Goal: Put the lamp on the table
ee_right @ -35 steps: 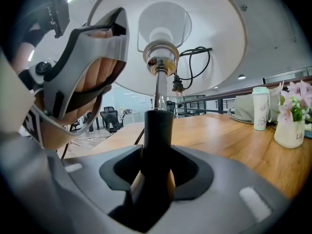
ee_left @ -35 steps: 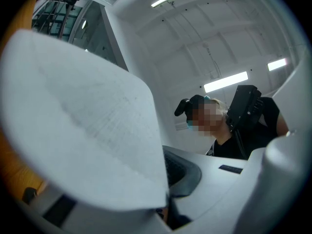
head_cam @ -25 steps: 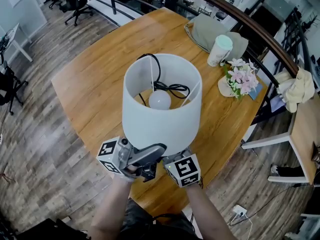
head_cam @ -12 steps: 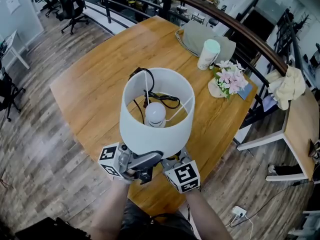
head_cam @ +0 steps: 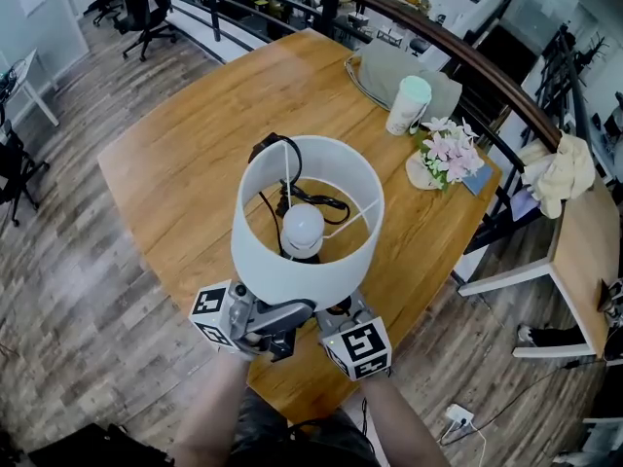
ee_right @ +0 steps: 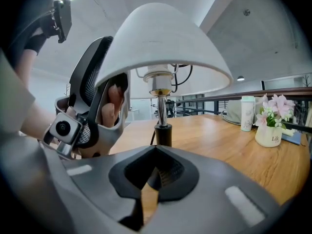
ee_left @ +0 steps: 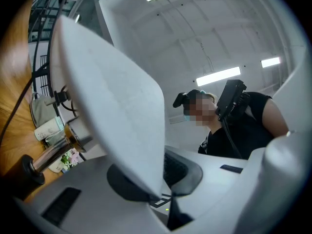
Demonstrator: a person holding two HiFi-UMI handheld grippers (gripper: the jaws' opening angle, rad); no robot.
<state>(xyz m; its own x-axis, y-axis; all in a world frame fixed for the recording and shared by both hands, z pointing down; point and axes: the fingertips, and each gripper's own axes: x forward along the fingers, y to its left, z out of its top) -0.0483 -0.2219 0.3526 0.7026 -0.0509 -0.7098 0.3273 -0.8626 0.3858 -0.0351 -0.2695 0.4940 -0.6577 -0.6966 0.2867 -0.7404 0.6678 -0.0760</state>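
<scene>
Lamp [head_cam: 304, 230]: your left gripper [ee_left: 163, 198] clamps the shade [head_cam: 292, 278]; your right gripper [ee_right: 155, 155] has just closed, empty. Set it flat on the table [head_cam: 185, 163], away from the edge.

Right gripper [ee_right: 156, 155] blocks lamp foot in own cam view.

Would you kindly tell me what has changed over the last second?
The lamp has shifted slightly toward the table's near edge. The right gripper has just been closing its jaws, with nothing between them. The left gripper stays clamped on the shade; cup and flowers are unmoved.
</scene>
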